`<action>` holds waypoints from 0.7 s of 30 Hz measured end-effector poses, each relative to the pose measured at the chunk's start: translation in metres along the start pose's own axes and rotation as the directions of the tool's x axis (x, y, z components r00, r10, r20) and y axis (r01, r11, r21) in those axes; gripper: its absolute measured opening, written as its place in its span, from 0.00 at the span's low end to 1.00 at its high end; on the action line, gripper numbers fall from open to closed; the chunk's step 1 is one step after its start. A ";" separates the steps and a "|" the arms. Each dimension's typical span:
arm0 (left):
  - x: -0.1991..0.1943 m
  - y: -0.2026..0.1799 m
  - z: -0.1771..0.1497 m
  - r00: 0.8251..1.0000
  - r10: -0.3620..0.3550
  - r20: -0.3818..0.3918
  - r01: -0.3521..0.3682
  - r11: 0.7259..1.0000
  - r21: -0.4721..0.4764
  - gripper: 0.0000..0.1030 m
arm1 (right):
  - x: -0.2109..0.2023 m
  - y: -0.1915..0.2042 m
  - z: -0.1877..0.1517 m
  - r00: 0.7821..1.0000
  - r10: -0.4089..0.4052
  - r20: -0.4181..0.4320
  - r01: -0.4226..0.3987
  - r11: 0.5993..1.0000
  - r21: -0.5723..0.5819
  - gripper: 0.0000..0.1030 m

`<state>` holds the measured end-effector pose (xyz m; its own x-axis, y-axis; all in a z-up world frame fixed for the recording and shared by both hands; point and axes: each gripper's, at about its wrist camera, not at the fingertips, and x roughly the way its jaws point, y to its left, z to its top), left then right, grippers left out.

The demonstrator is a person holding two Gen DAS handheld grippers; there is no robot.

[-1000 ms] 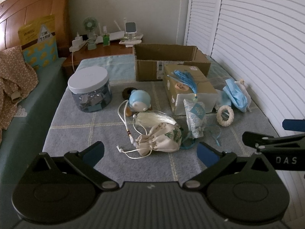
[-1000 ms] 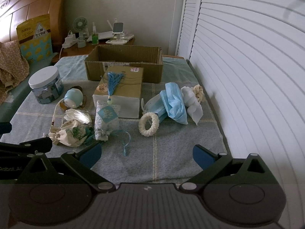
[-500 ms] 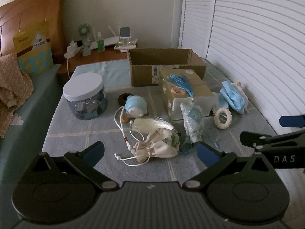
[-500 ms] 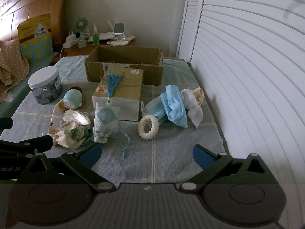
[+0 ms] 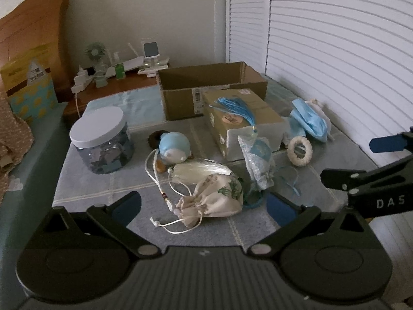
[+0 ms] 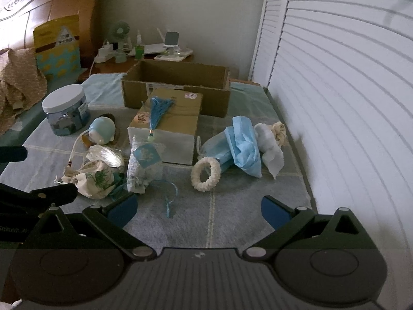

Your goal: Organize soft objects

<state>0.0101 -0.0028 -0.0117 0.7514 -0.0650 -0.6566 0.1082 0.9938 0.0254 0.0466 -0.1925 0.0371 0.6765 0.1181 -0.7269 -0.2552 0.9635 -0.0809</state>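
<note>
Soft things lie scattered on a grey checked cloth [image 5: 108, 188]. A cream drawstring pouch [image 5: 216, 200] rests just ahead of my open left gripper [image 5: 204, 205], with a white tassel [image 5: 198, 171] and a blue penguin plush [image 5: 174, 147] behind it. A lace sachet [image 6: 140, 166], a white woven ring [image 6: 206, 171], blue face masks [image 6: 242, 149] and a white cloth bundle [image 6: 271, 147] lie ahead of my open right gripper [image 6: 198, 208]. A blue tassel [image 6: 157, 111] lies on a closed carton [image 6: 167, 126]. An open cardboard box [image 6: 178, 87] stands behind.
A white-lidded clear jar [image 5: 102, 140] stands at the left. White louvred doors [image 6: 335, 90] run along the right edge. A wooden nightstand [image 5: 103, 90] with a fan and chargers sits behind, and a brown patterned cloth [image 6: 18, 87] lies on the bed at left.
Both views have shifted slightly forward and to the left; the objects sit a little nearer. Nothing on the cloth has moved and both grippers stay open.
</note>
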 end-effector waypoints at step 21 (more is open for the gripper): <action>0.044 0.012 -0.002 0.991 -0.123 -0.043 0.128 0.982 0.140 0.97 | 0.053 -0.010 -0.021 0.991 0.123 -0.047 -0.127 0.986 -0.104 1.00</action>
<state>0.0432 0.0068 -0.0424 0.7034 -0.1830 -0.6868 0.2935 0.9548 0.0462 0.0703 -0.2013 -0.0149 0.6072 0.2241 -0.7623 -0.4096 0.9104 -0.0585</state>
